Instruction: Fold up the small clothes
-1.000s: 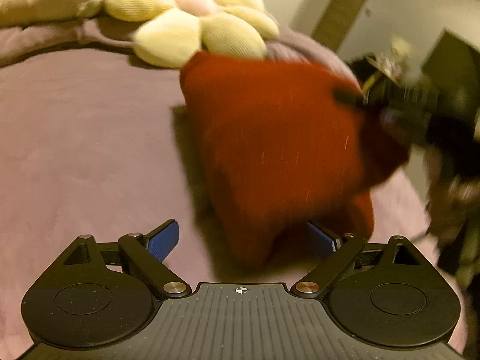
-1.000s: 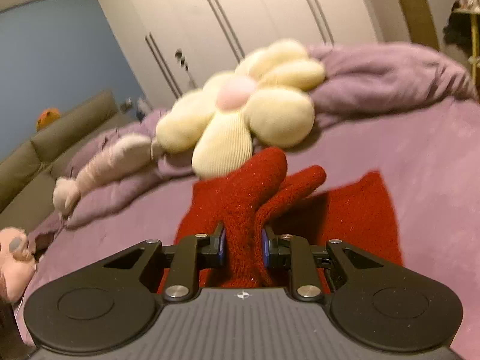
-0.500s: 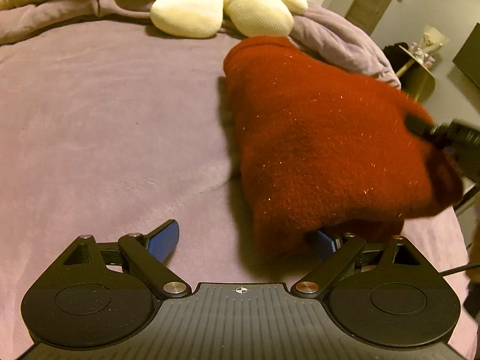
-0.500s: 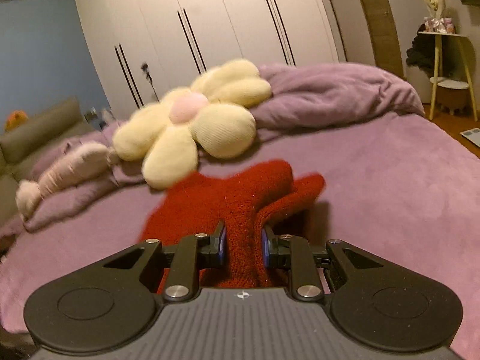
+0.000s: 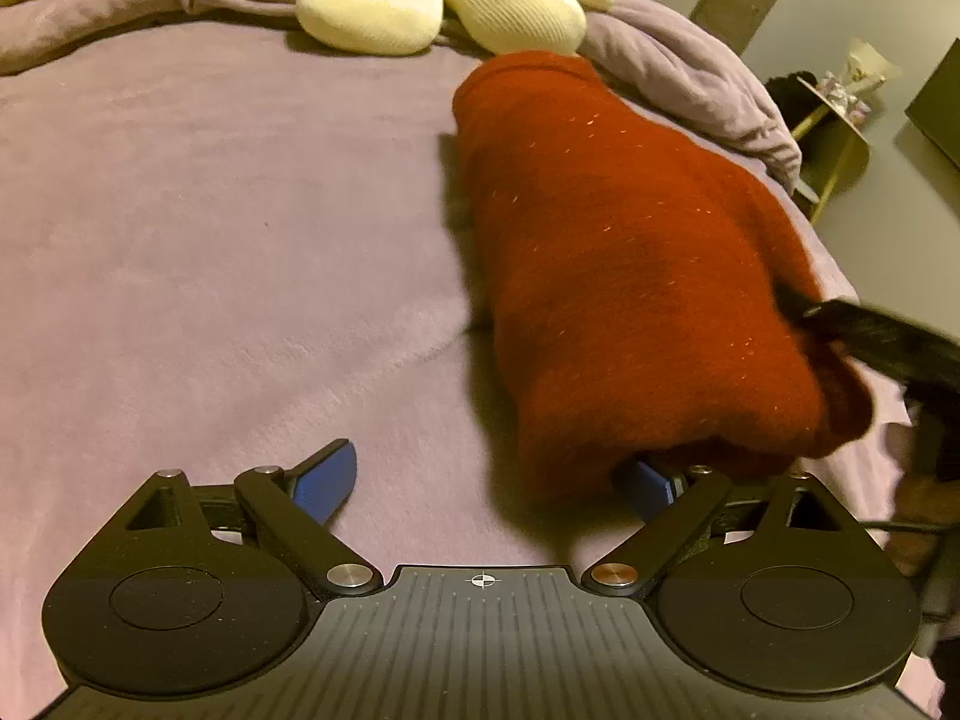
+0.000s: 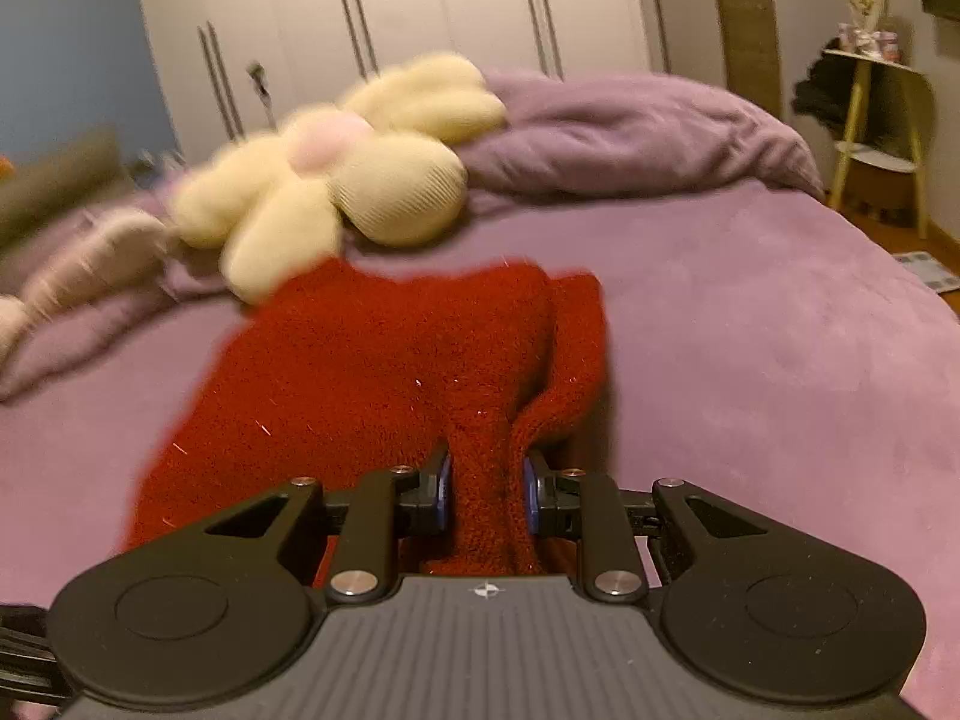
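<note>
Two tools, two states: left tool [image 5: 486, 483] spread wide, blue pads far apart, one pad [image 5: 327, 480] bare over the purple bed cover [image 5: 210, 240] at 7 o'clock of its view, the other pad [image 5: 651, 483] tucked against the underside of the red knit garment's near edge at 5 o'clock; nothing pinched between them. Right tool [image 6: 485, 486] pressed together on a bunched ridge of that garment, red knit filling the narrow gap between its pads at 6 o'clock of its view. One red knit garment [image 5: 630, 270], folded over into a thick rounded bundle, lying on the bed from 5 o'clock up toward 1 o'clock in the left view, lifted a little at the near end; same garment [image 6: 372, 372] spread at center in the right view, one end raised into the closed tool. Dark blurred shape at 3 o'clock of the left view touching the bundle's right end, too smeared to identify for sure. One cream flower-shaped cushion [image 6: 336, 180] at 11 o'clock beyond the garment, one rumpled purple duvet [image 6: 630, 138] at 1 o'clock, one small yellow side table [image 6: 870, 138] at 2 o'clock. White wardrobe doors [image 6: 420, 18] behind. No readable writing anywhere.
</note>
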Available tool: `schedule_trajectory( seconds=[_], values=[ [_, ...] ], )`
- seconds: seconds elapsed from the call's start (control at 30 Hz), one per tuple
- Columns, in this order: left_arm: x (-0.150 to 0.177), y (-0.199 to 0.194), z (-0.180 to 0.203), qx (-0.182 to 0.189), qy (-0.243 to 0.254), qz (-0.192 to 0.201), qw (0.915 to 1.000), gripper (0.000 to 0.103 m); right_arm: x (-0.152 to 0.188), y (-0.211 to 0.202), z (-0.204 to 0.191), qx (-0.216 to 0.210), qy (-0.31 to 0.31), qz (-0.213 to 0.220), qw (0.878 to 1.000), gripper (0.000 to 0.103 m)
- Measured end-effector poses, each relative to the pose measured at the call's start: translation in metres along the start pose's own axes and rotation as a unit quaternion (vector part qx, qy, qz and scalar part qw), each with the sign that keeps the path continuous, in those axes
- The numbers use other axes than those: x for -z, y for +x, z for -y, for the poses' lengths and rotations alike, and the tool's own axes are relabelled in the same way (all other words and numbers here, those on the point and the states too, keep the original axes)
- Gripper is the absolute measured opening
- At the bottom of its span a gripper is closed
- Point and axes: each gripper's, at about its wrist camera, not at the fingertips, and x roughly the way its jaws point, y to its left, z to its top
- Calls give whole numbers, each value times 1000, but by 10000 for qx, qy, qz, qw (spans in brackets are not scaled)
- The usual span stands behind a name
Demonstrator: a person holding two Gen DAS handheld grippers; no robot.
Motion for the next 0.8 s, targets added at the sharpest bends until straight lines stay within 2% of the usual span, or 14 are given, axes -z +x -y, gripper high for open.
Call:
schedule_trajectory(
  seconds=[0.1, 0.13, 0.17, 0.2, 0.23, 0.33, 0.43, 0.5, 0.57, 0.63, 0.67, 0.73, 0.8],
  values=[
    [1, -4, -3, -30, 88, -108, 9999, 96, 1, 11, 9, 60, 204, -181, 9996, 28],
    [1, -7, -6, -42, 120, -142, 9998, 96, -2, 8, 12, 37, 315, -233, 9992, 32],
    [0, -11, -10, -44, 145, -158, 9998, 96, -5, 4, 15, 53, 413, -284, 9987, 43],
    [0, -16, -14, -52, 157, -151, 9997, 96, -7, -1, 18, 55, 467, -295, 9985, 48],
    [-1, -21, -18, -75, 164, -134, 9997, 96, -8, -9, 20, 31, 472, -261, 9985, 49],
    [-2, -36, -28, -237, 48, 29, 9997, 96, -10, -28, 20, 135, 450, -120, 9988, 49],
    [-4, -44, -28, -142, -142, 129, 9997, 96, -15, -46, 9, 177, 390, 238, 9988, 45],
    [-3, -44, -23, -78, -165, 150, 9997, 97, -18, -51, -1, -32, 390, 340, 9987, 35],
    [-1, -41, -17, -9, -129, 103, 9999, 97, -15, -53, -13, -437, 292, 350, 9980, 30],
    [1, -37, -12, 60, -135, 28, 9999, 97, -6, -47, -24, -575, 3, 272, 9980, 29],
    [3, -33, -9, 98, -125, 0, 9999, 97, 1, -41, -27, -545, -128, 155, 9983, 29],
    [5, -26, -3, 24, -85, -73, 9999, 97, 16, -26, -30, -228, -389, -72, 9990, 26],
    [8, -23, 1, -36, 2, -76, 10000, 97, 26, -33, -27, -17, -387, 142, 9991, 26]
  ],
)
